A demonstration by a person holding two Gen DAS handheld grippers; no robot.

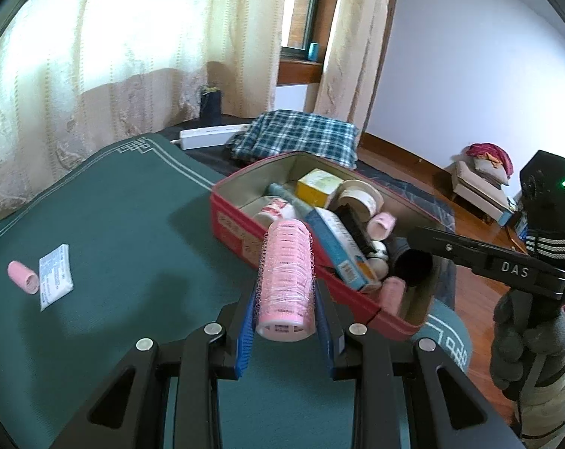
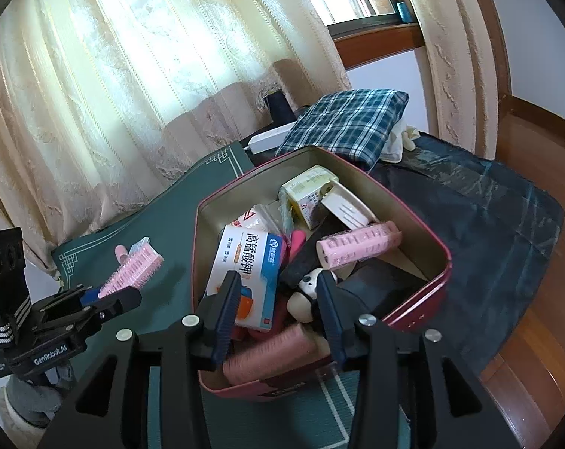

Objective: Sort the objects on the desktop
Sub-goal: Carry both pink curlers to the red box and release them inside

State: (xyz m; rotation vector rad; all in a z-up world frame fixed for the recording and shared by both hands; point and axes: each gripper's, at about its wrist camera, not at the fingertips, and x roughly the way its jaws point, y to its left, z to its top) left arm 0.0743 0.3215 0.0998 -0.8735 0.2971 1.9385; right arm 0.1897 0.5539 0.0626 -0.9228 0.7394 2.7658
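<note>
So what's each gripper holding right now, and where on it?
The left gripper clamps the pink hair roller across its bristly sides, near the closer end. The right gripper is open over the red tin, holding nothing.

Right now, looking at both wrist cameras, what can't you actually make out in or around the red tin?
- Bottom of the red tin: right wrist view, buried under the medicine box and rollers.
- Panda figure: right wrist view, partly behind the right tool.
- Sachet print: left wrist view, too small.
- Mat under the pink roller: left wrist view, hidden by the left tool.

A home room: lace curtains (image 1: 106, 56), wooden floor (image 1: 480, 232), folded plaid cloth (image 1: 297, 136).
</note>
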